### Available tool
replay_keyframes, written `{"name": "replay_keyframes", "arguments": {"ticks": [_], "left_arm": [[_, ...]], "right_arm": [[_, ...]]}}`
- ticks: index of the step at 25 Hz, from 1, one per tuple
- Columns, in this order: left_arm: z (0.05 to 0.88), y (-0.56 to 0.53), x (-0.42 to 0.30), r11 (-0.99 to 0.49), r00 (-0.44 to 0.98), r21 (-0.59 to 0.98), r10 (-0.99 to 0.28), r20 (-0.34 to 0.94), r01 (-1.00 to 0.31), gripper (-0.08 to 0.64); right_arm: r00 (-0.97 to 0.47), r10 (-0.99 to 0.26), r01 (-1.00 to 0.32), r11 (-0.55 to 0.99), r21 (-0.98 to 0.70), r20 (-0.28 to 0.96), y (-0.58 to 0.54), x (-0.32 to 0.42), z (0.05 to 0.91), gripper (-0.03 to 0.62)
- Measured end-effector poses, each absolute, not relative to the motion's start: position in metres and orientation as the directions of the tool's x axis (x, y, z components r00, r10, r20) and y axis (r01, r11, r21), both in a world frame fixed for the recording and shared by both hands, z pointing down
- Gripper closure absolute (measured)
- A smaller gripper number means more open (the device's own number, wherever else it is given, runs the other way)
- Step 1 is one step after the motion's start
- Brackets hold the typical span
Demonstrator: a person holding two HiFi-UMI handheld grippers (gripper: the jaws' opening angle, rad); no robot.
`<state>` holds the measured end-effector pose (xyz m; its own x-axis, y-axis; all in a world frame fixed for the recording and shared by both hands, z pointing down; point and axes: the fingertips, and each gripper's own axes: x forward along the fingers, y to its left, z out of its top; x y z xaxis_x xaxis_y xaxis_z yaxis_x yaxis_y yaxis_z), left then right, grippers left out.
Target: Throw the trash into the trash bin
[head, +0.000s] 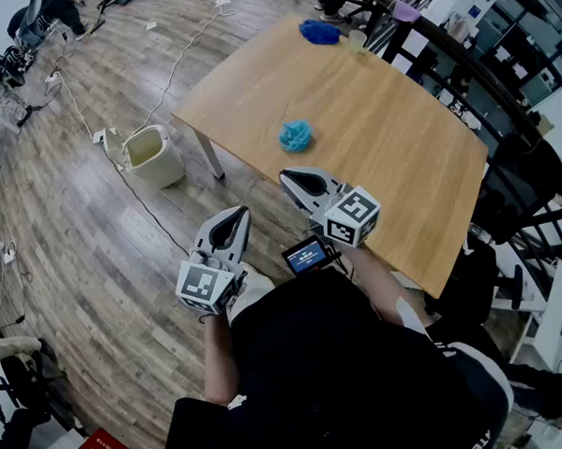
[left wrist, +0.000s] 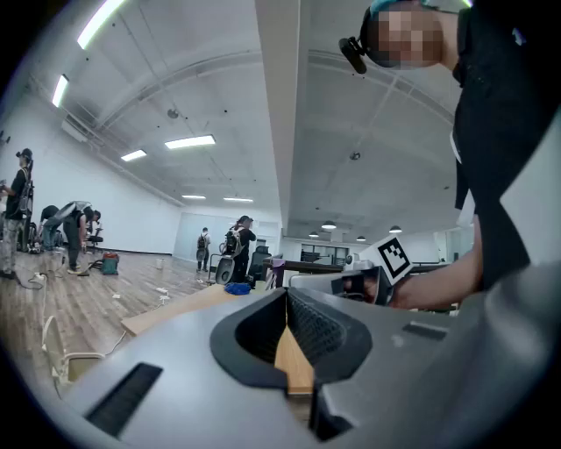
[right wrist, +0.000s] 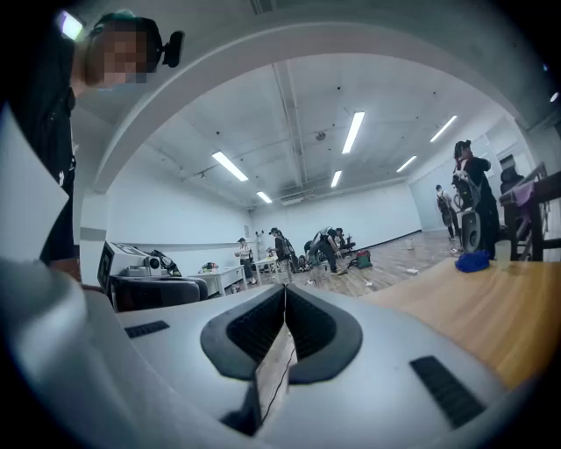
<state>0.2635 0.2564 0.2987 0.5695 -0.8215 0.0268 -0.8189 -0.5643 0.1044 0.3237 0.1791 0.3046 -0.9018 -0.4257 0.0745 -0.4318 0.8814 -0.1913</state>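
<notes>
Both grippers hold their jaws together with nothing between them. The left gripper [head: 238, 214] hangs over the floor [head: 95, 257] just off the table's [head: 399, 138] near edge, and the right gripper [head: 286, 176] is over that edge. A light blue wad [head: 295, 135] lies mid-table, and a darker blue wad [head: 320, 32] lies near the far corner. The trash bin [head: 152, 156] stands on the floor beside the table's left corner.

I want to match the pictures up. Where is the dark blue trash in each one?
Head view: the dark blue trash lies near the top, at the table's far corner.
Left gripper view: the trash is small, a little left of middle.
Right gripper view: the trash is at the far right.
Shared landmark: the table under it.
</notes>
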Motion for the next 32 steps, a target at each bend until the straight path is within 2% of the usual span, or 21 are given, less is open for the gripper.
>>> {"name": "replay_keyframes", "arguments": {"ticks": [5, 9, 12, 18, 22, 28, 29, 31, 32], "left_arm": [[0.303, 0.236, 0.229, -0.658, 0.660, 0.052, -0.751, 0.033, -0.751, 0.552], [0.317, 0.220, 0.212, -0.651, 0.657, 0.113, -0.753, 0.032, -0.751, 0.552], [0.326, 0.212, 0.206, -0.646, 0.658, 0.156, -0.751, 0.045, -0.747, 0.552], [0.323, 0.178, 0.213, -0.713, 0.710, 0.036, -0.690, 0.141, -0.700, 0.552], [0.334, 0.148, 0.211, -0.722, 0.715, 0.047, -0.671, 0.194, -0.690, 0.552], [0.364, 0.104, 0.251, -0.802, 0.783, 0.089, -0.542, 0.306, -0.591, 0.552], [0.374, 0.097, 0.257, -0.812, 0.791, 0.105, -0.517, 0.326, -0.574, 0.552], [0.392, 0.086, 0.262, -0.820, 0.809, 0.166, -0.469, 0.355, -0.548, 0.552], [0.401, 0.085, 0.263, -0.817, 0.816, 0.206, -0.445, 0.368, -0.539, 0.552]], "right_arm": [[-0.913, -0.399, -0.408, 0.894, -0.188, 0.086, 0.162, 0.252, 0.307, 0.594], [-0.905, -0.411, -0.424, 0.893, -0.148, 0.113, 0.144, 0.230, 0.312, 0.594], [-0.891, -0.441, -0.454, 0.877, -0.159, 0.113, 0.125, 0.234, 0.312, 0.594], [-0.839, -0.520, -0.543, 0.815, -0.202, 0.158, 0.072, 0.245, 0.333, 0.594], [-0.837, -0.508, -0.545, 0.808, -0.224, 0.203, 0.052, 0.239, 0.349, 0.593], [-0.794, -0.550, -0.608, 0.714, -0.346, 0.260, 0.012, 0.302, 0.384, 0.590], [-0.774, -0.564, -0.633, 0.687, -0.358, 0.287, 0.001, 0.313, 0.398, 0.565], [-0.721, -0.586, -0.692, 0.632, -0.349, 0.369, -0.020, 0.329, 0.434, 0.386], [-0.693, -0.589, -0.719, 0.611, -0.332, 0.415, -0.028, 0.335, 0.454, 0.361]]}}
